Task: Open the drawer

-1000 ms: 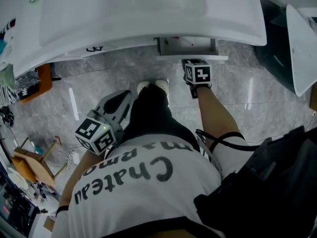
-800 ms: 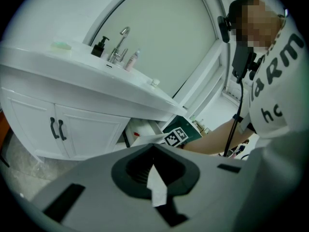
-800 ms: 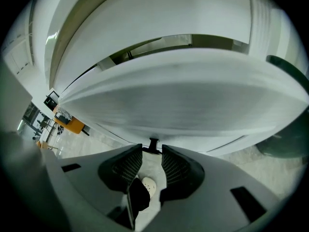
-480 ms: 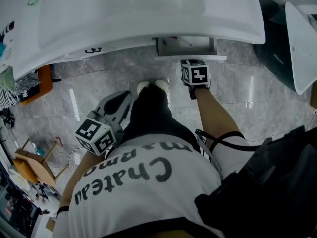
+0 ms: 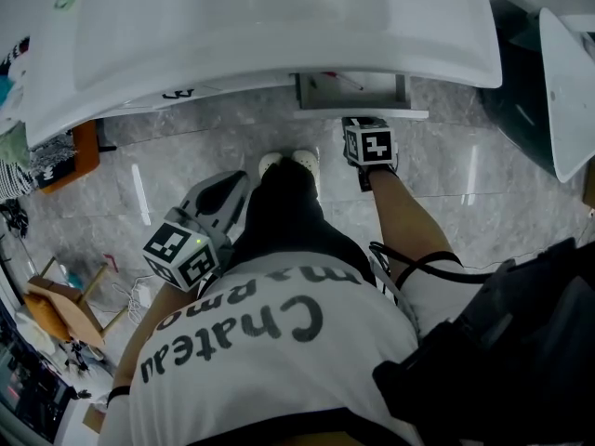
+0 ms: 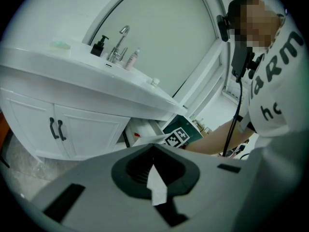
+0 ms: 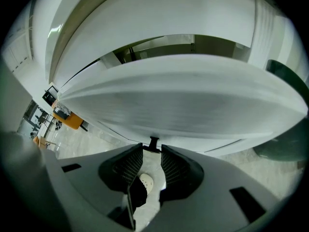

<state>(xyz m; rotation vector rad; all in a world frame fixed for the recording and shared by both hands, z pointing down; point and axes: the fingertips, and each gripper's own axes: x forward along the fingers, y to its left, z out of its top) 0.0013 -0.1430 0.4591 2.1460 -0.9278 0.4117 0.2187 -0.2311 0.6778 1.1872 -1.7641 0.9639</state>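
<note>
My right claw [image 7: 153, 146] is pinching the small black handle [image 7: 153, 141] on the drawer [image 5: 353, 91] front, one pad against each side. The drawer stands partly pulled out from under the front edge of the washbasin [image 5: 279, 26], toward its right end. My left claw [image 6: 154, 148] hangs low over the marble floor [image 5: 186, 156], pressed together and empty, well apart from the drawer.

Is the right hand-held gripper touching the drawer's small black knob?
Touching. In the right gripper view, the black knob sits between the tips of the right hand-held gripper, both jaws closed against its sides, no gap showing.
</note>
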